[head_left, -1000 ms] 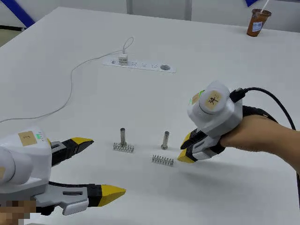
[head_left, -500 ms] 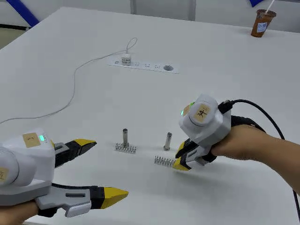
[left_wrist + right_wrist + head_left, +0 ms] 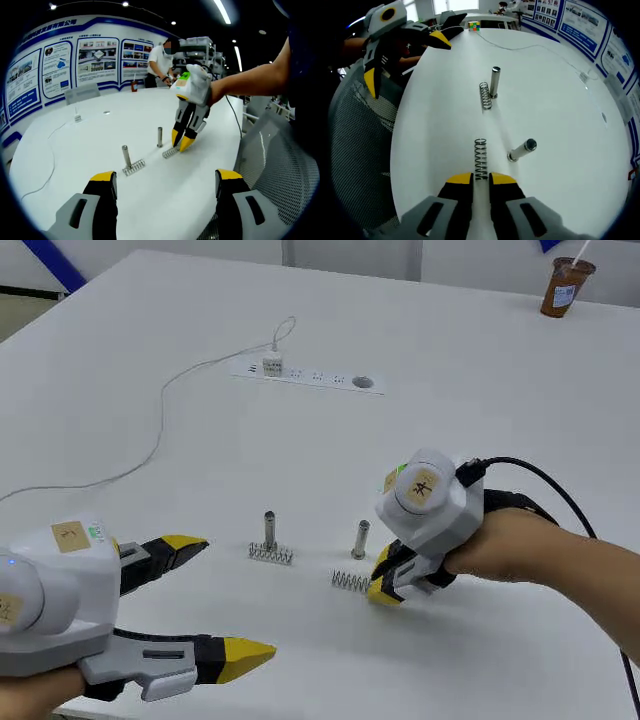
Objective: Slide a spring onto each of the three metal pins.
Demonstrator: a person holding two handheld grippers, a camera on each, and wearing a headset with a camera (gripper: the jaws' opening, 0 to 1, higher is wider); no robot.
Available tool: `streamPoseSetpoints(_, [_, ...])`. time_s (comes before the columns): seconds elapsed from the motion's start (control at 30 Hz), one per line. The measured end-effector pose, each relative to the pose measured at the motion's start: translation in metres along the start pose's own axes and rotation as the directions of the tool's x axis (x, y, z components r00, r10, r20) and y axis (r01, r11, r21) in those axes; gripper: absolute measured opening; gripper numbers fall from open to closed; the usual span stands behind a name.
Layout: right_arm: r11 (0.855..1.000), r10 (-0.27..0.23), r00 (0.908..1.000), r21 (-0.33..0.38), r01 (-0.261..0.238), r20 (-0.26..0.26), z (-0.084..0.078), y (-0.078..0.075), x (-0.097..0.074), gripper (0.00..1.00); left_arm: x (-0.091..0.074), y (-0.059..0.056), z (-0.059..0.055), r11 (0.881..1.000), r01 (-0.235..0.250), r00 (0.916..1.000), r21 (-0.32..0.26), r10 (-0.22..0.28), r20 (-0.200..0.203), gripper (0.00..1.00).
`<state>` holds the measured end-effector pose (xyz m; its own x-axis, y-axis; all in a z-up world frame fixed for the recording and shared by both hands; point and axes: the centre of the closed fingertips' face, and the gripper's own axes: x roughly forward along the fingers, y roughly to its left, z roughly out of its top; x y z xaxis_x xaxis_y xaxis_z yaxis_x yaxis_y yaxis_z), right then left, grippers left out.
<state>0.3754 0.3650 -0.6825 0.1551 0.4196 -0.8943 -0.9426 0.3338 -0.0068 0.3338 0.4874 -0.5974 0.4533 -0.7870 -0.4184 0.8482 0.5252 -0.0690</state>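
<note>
Right gripper view shows me the right gripper (image 3: pixel 475 176) pinching one end of the small coiled metal spring (image 3: pixel 480 156), contact hidden in head view; left gripper (image 3: pixel 165 176) spread wide.

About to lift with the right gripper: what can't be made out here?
Right gripper grip: in the right gripper view the near spring ends between the tips, contact hidden; in the head view the gripper's body covers it.
The far spring and the pin beside it: too small in the head view to tell touching from apart.
A third pin: two are in sight; the frame edges cut off the table.
</note>
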Motion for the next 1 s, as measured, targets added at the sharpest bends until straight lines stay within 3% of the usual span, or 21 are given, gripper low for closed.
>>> streamPoseSetpoints(0.5, [1.0, 0.002, 1.0, 0.017, -0.002, -0.001, -0.002, 0.001, 0.002, 0.12, -0.002, 0.0, 0.0, 1.0, -0.003, 1.0, -0.002, 0.003, 0.002, 0.82])
streamPoseSetpoints(1.0, [1.0, -0.028, 0.9995, 0.007, 0.028, 0.017, 0.005, -0.002, -0.015, 0.12, 0.0, 0.0, 0.0, 1.0, 0.003, 1.0, -0.002, -0.003, 0.003, 0.82])
